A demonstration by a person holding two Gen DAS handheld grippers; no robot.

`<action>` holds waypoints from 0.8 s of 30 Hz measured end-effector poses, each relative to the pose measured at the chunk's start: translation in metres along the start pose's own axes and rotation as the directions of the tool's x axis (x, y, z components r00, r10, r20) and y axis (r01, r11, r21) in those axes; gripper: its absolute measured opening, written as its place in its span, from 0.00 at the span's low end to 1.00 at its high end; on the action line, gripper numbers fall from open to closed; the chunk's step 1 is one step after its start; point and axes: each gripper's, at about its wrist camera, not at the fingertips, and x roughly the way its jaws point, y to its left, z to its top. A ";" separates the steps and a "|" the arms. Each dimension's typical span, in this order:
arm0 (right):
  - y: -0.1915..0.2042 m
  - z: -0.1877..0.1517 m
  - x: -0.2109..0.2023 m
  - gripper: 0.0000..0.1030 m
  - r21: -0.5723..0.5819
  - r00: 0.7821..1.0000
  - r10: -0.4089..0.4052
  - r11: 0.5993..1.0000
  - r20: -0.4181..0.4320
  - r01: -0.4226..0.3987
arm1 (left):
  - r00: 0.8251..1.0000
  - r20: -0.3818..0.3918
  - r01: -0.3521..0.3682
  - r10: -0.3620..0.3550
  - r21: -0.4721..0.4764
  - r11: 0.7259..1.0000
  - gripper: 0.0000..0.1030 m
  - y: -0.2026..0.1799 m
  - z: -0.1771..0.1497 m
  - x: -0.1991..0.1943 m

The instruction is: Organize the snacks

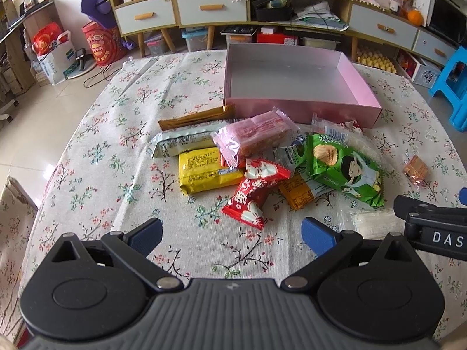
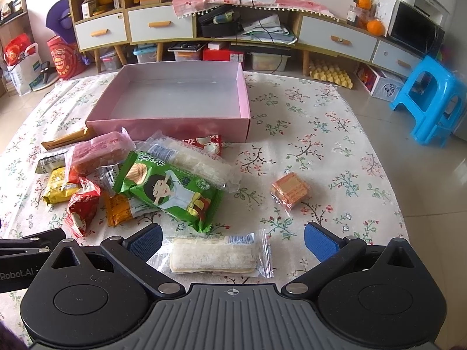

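An empty pink box [image 1: 303,108] [image 2: 175,127] stands on the far half of the flowered tablecloth. In front of it lies a heap of snack packets: a green chip bag [image 1: 346,169] [image 2: 169,189], a red packet [image 1: 256,195] [image 2: 81,207], a yellow packet [image 1: 204,172] [image 2: 59,186], a pink packet [image 1: 254,135] [image 2: 99,148] and others. My left gripper [image 1: 232,234] is open, hovering just short of the red packet. My right gripper [image 2: 233,240] is open above a clear packet of white wafers [image 2: 210,255]. A small orange cracker pack [image 2: 290,189] [image 1: 416,169] lies apart at the right.
The tablecloth's near edge drops off at the left [image 1: 17,204]. A blue plastic stool [image 2: 432,99] stands on the floor at the right. A long cabinet with drawers [image 2: 163,24] lines the back wall, with boxes and bags beneath it. The right gripper's body [image 1: 432,227] shows at the left view's right edge.
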 end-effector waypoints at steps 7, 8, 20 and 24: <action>-0.010 0.021 -0.002 1.00 0.003 0.999 0.039 0.999 -0.022 -0.039 | 0.994 0.076 0.068 -0.073 0.068 0.995 1.00 0.006 0.017 -0.010; -0.013 0.026 -0.002 1.00 0.007 0.998 0.056 0.998 -0.028 -0.056 | 0.993 0.071 0.086 -0.092 0.075 0.993 1.00 0.007 0.021 -0.010; -0.014 0.072 0.036 1.00 -0.051 0.967 0.205 0.975 -0.151 -0.215 | 0.978 -0.002 0.207 -0.210 0.191 0.959 0.89 0.016 0.063 0.030; -0.023 0.069 0.052 0.99 -0.032 0.924 0.353 0.932 -0.144 -0.361 | 0.961 -0.004 0.271 -0.278 0.233 0.934 0.75 0.025 0.069 0.057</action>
